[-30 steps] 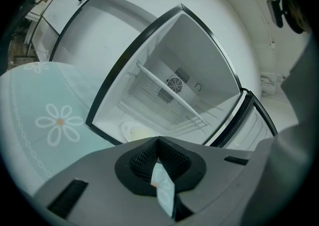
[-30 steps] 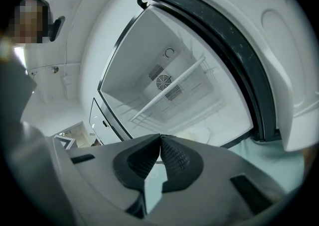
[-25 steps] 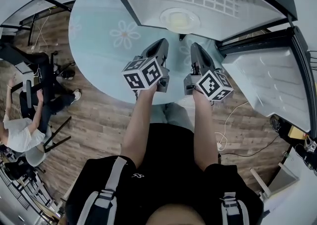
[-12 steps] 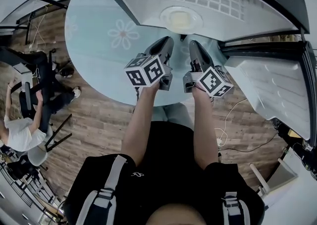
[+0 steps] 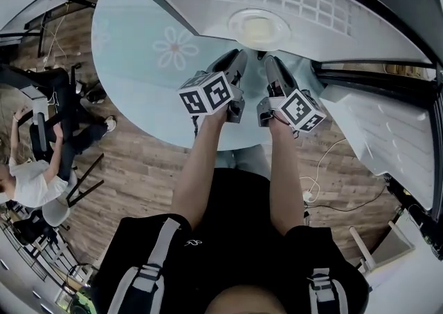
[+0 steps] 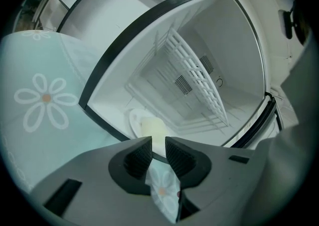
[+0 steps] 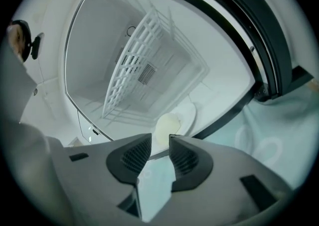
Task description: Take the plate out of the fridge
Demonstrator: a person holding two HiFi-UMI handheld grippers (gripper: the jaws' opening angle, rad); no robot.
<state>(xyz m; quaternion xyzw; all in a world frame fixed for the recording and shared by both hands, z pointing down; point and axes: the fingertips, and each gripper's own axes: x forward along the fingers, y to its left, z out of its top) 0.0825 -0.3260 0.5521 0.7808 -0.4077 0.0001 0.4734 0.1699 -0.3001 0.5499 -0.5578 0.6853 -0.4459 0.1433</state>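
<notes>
With its door standing open, white smooth-walled fridge (image 6: 234, 46), by round pale-blue flower-print surface (image 5: 145, 91). Contents: white wire shelf (image 6: 194, 70); round white plate (image 5: 234, 28), flat on the fridge floor near the front, bearing a pale yellow lump (image 5: 259, 29). Left hand-held gripper (image 6: 158, 143), right hand-held gripper (image 7: 160, 140): jaws apart, just been opening, nothing between.

The head view looked steeply down from above the person, past the chest and arms (image 5: 201, 167), onto the round table (image 5: 138, 63), with the open fridge (image 5: 332, 32) along the top edge. The left gripper view sat low over the table, close to the fridge mouth, and faced in from slightly left. The right gripper view faced in from slightly right, about as close. Both took in the wire shelf (image 6: 194, 75) and the back wall. All three showed the plate (image 5: 257, 27) on the fridge floor.
</notes>
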